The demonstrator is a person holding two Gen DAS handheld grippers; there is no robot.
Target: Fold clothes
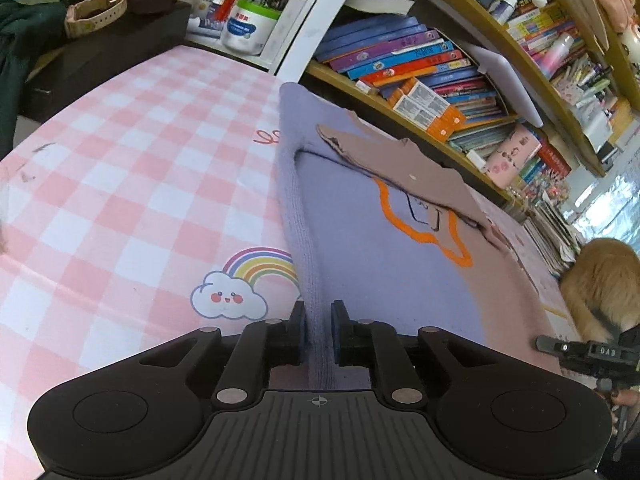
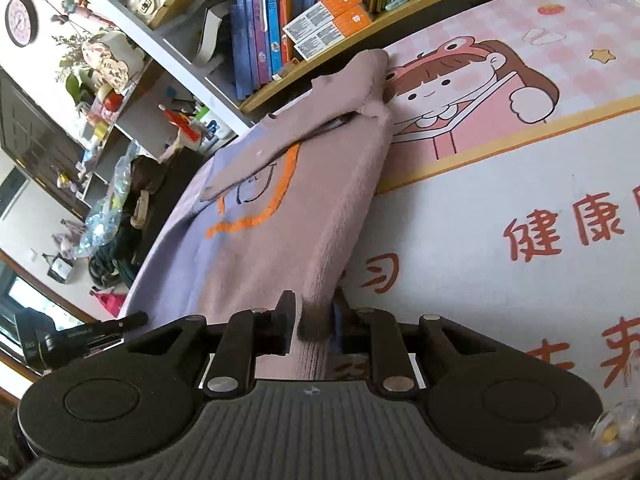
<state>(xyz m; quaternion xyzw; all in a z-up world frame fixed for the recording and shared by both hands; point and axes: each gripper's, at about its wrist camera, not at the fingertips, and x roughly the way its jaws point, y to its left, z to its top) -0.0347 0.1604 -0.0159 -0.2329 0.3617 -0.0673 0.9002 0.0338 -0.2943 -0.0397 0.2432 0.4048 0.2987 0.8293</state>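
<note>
A knit sweater [image 1: 360, 232], lilac on its left half and dusty pink on its right, lies on the table with an orange outline drawing on its front. My left gripper [image 1: 319, 312] is shut on the lilac left edge, a ridge of fabric pinched between the pads. In the right wrist view the same sweater [image 2: 280, 232] runs away from me, and my right gripper [image 2: 315, 312] is shut on its pink right edge near the hem. The pink collar part [image 2: 352, 80] lies folded at the far end. Each gripper shows at the edge of the other's view.
The table cover [image 1: 120, 200] is pink-and-white check with a rainbow cloud; on the right side it carries a cartoon girl [image 2: 472, 84] and red characters. Bookshelves [image 1: 440, 72] stand close behind. A pen pot [image 1: 248, 20] and dark box [image 1: 100, 52] sit far left. An orange furry animal [image 1: 608, 280] is at right.
</note>
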